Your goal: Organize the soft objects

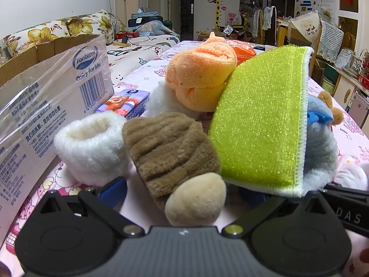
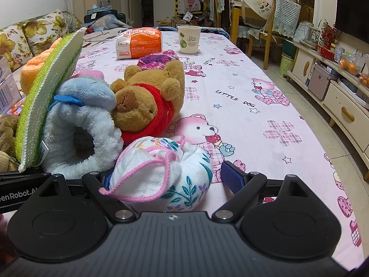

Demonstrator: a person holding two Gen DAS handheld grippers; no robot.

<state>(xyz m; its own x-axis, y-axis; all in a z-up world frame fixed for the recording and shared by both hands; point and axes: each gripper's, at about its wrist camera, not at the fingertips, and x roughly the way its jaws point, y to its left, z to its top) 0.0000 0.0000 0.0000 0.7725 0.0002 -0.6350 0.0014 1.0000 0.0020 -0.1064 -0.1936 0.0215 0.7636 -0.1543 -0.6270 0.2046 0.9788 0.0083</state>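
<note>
In the left wrist view my left gripper (image 1: 182, 196) is open around a brown plush toy (image 1: 170, 152) with a beige foot. A white fluffy roll (image 1: 92, 145), an orange towel (image 1: 200, 73) and a green scrubbing cloth (image 1: 260, 127) crowd around it. In the right wrist view my right gripper (image 2: 170, 180) is open around a rolled white floral cloth (image 2: 166, 175) with pink trim. A blue plush (image 2: 83, 124), a bear in a red shirt (image 2: 147, 101) and the green cloth (image 2: 46, 97) lie just beyond.
A cardboard Fonterra box (image 1: 46, 106) stands at the left. A tissue pack (image 1: 124, 103) lies beside it. An orange packet (image 2: 138, 43), a paper cup (image 2: 188, 39) and a purple knit item (image 2: 159, 60) sit farther along the pink tablecloth (image 2: 253, 115). Cabinets line the right.
</note>
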